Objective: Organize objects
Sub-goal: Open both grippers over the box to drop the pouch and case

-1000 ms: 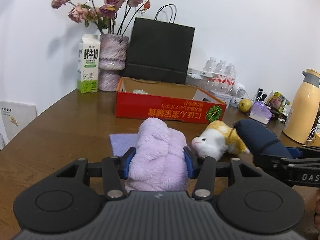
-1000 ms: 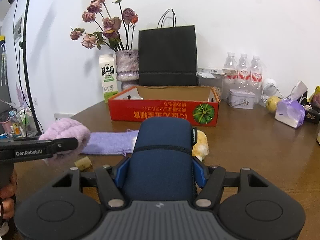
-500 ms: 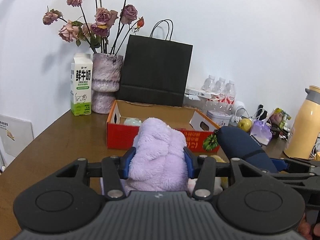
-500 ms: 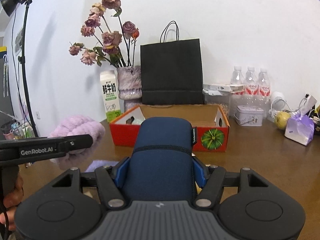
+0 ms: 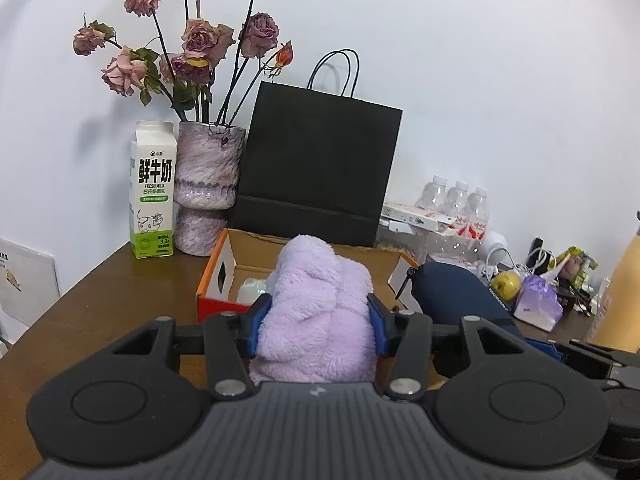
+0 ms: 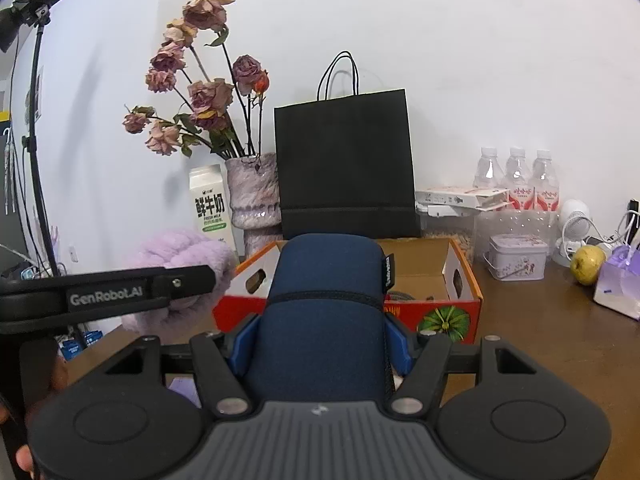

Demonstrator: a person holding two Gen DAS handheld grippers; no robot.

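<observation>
**Both grippers loaded and held above the counter, in front of the box**

Here the left gripper [image 5: 316, 316] is clamped on a fluffy lilac plush bundle [image 5: 316, 312], its blue pads pressed into the pile on both sides. The right gripper [image 6: 322, 340] is likewise closed on a navy fabric pouch [image 6: 324, 312], which fills the space between the pads and stands up past them, a small label tag on its right edge. Each load is clear of the brown wooden counter [image 6: 540, 352]. In the right wrist view the left gripper's black finger [image 6: 120, 292] crosses the left side with the lilac bundle behind it; in the left wrist view the navy pouch shows just to the right of the bundle.

Just beyond both loads stands an open red cardboard box [image 6: 452, 316] with a green fruit printed on its front wall and white handle cut-outs in its end flaps. A pale, rounded thing lies in its left end, too blurred to name.

Behind the box, against the white wall, a black paper bag [image 5: 320, 168] with cord handles stands upright. Left of it are a mottled purple vase [image 5: 210, 184] of dried roses [image 5: 196, 48] and a fresh milk carton [image 5: 152, 192]. To the right stand three water bottles [image 6: 516, 176], a small patterned tin [image 6: 516, 256], a yellow-green apple [image 6: 588, 264] and a lilac tissue pack [image 6: 620, 284]. A light stand [image 6: 36, 120] rises at far left.
</observation>
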